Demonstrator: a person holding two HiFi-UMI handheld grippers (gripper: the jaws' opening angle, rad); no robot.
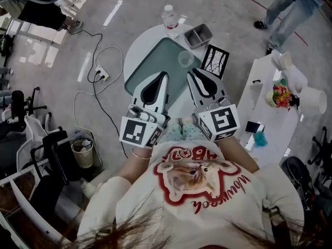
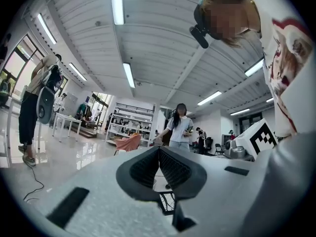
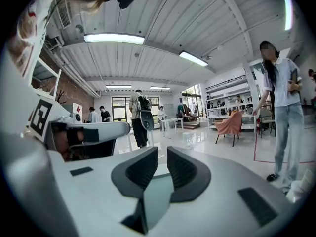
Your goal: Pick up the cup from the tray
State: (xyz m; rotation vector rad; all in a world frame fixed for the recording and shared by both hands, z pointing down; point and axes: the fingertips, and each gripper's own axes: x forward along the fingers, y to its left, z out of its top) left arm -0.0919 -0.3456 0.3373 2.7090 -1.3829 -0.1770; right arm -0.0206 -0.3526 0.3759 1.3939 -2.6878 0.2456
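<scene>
Step in hand: the approach; no grasp begun.

- Your left gripper [image 1: 164,75] hangs over the near part of the tray. Its jaws meet at the tips with nothing in them.
- Your right gripper [image 1: 192,71] sits beside it, pads closed to a slit, also empty. It is the one closer to the target.
- The tray [image 1: 150,66] is dark green and sits on a round white table [image 1: 136,41]. It is bare but for the cup.
- The cup [image 1: 185,59] is clear and upright at the tray's far right corner. It is just beyond your right jaws and apart from them.

Next move, as I judge it: open the right jaws wide before going in, then straddle the cup's wall. Closed as they are, they would likely knock it over.

- Watch the framed picture [image 1: 215,61] just right of the cup, off the tray.
- Farther off are a grey bin [image 1: 198,35] and a water bottle [image 1: 169,17] at the table's far edge. Neither blocks your line.
</scene>
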